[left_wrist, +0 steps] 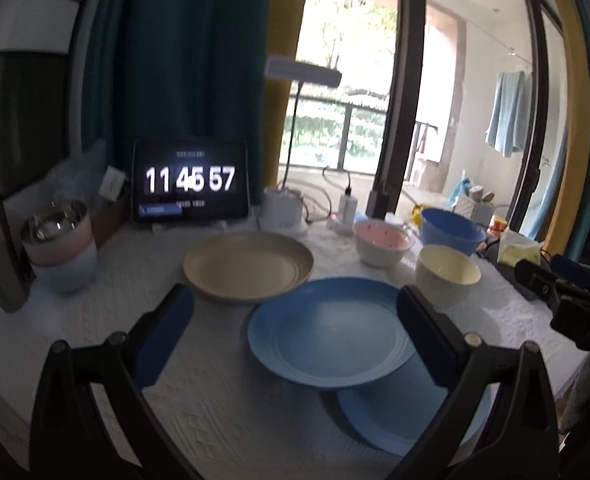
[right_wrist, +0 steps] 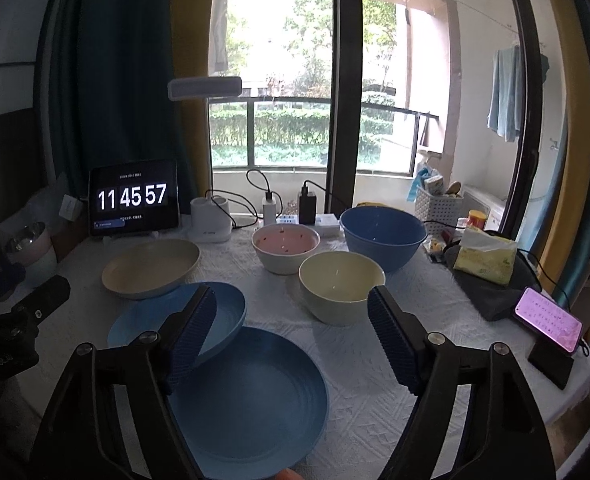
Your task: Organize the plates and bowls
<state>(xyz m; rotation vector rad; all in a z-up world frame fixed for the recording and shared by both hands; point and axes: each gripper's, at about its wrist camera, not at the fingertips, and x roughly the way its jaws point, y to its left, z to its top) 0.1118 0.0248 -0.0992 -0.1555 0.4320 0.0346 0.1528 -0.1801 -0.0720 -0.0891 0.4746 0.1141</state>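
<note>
A light blue plate [left_wrist: 327, 336] leans on the rim of a second blue plate [left_wrist: 407, 416] near the table's front. A beige plate [left_wrist: 247, 266] lies behind them. A pink-lined bowl [left_wrist: 383, 242], a cream bowl [left_wrist: 447, 276] and a large blue bowl [left_wrist: 451, 230] stand at the right. My left gripper [left_wrist: 295, 308] is open and empty above the upper blue plate. My right gripper [right_wrist: 291, 312] is open and empty over the lower blue plate [right_wrist: 247, 400], with the cream bowl [right_wrist: 341, 286] just ahead.
A tablet clock [left_wrist: 191, 182], a lamp base [left_wrist: 281, 208] and chargers line the table's back edge. Stacked cups [left_wrist: 61, 248] stand at the left. A tissue pack [right_wrist: 485, 256] and a phone [right_wrist: 549, 320] lie at the right edge.
</note>
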